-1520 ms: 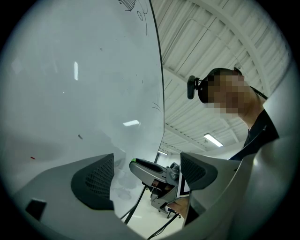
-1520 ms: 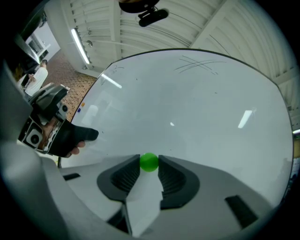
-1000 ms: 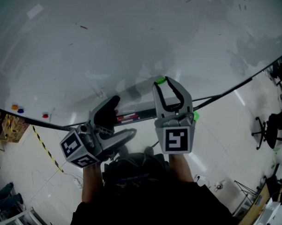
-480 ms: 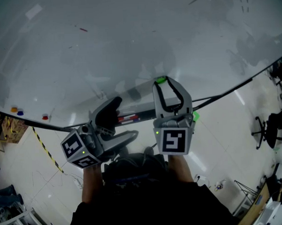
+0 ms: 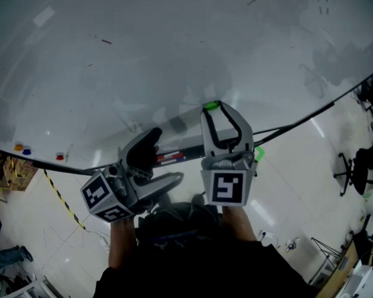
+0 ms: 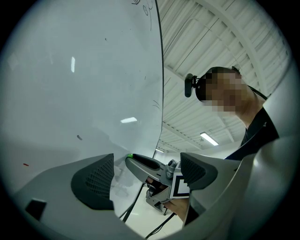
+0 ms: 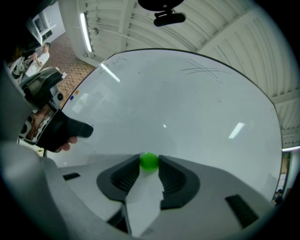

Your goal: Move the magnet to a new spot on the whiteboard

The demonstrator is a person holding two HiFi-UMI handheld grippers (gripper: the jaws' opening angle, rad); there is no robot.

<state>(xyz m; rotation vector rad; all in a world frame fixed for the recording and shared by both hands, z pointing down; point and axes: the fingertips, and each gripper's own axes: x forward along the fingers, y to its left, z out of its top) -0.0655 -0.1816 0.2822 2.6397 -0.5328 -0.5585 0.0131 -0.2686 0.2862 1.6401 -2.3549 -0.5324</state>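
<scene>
A small green magnet (image 5: 212,105) (image 7: 149,161) sits against the whiteboard (image 5: 171,54) (image 7: 197,108) near its lower edge. My right gripper (image 5: 213,109) (image 7: 149,165) points at the board with the magnet between its two pad tips. Both tips touch the magnet, and the jaws are opening slightly. My left gripper (image 5: 161,159) (image 6: 149,174) hangs lower left of it, off the board. It is open, with wide jaws and nothing between them. In the left gripper view the right gripper (image 6: 147,165) and the magnet's green edge show past the jaws.
Small orange (image 5: 18,147), blue (image 5: 27,151) and red (image 5: 60,157) magnets cling to the board's lower left. Markers (image 5: 171,156) lie on the ledge under the board. Yellow-black tape (image 5: 60,195) marks the floor at left, and an office chair (image 5: 346,170) stands at right.
The right gripper has drifted very slightly left with the magnet still at its tips. The left gripper has not moved.
</scene>
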